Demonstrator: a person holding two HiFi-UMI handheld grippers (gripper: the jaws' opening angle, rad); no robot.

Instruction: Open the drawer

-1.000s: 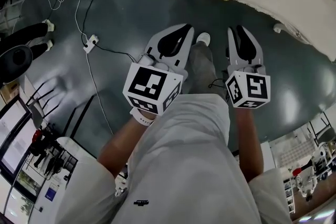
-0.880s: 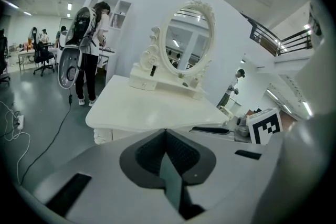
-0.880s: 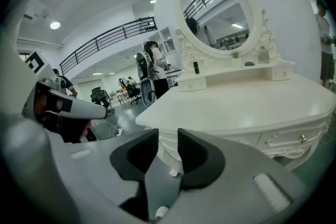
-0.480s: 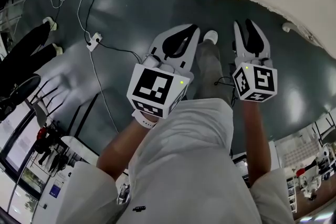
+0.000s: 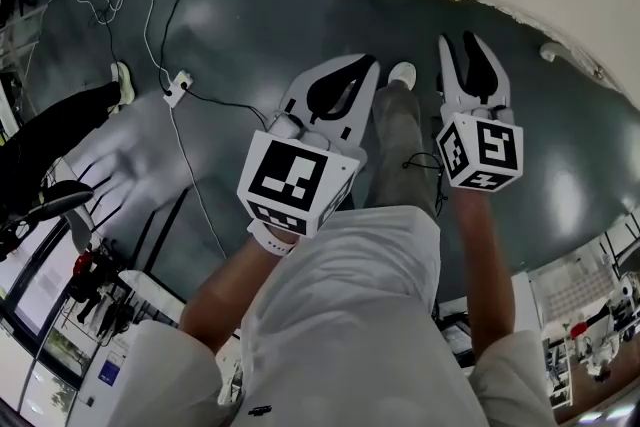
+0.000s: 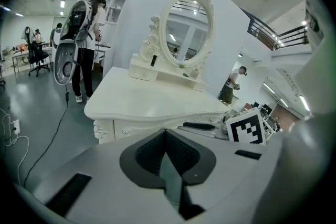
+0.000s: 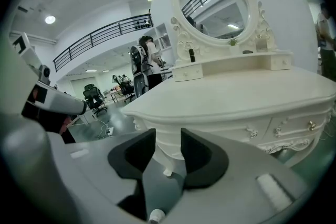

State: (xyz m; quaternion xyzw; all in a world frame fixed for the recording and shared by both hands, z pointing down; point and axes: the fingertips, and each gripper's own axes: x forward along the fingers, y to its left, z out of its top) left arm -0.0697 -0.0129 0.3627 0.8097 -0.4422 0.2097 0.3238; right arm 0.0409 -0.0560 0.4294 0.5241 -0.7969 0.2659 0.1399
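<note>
Left gripper view: 1 white vanity table (image 6: 152,99) w/ 1 oval mirror (image 6: 188,29) atop.

A large open robotics lab or test hall is shown. A glossy grey floor (image 5: 250,25) is crossed by loose cables (image 5: 147,10), and a power strip (image 5: 175,83) is left lying on it. A mezzanine railing (image 7: 105,34) is seen along an upper level, beneath round ceiling lights (image 7: 50,19) set in a high ceiling. An office chair (image 7: 94,96) is placed in the background. A white machine with dark and red parts (image 7: 52,105) is parked at one side. A white dressing table (image 6: 157,99) with an oval mirror (image 6: 186,34) is set out alone on the open floor, and a person (image 6: 84,60) is seen standing beyond it.
</note>
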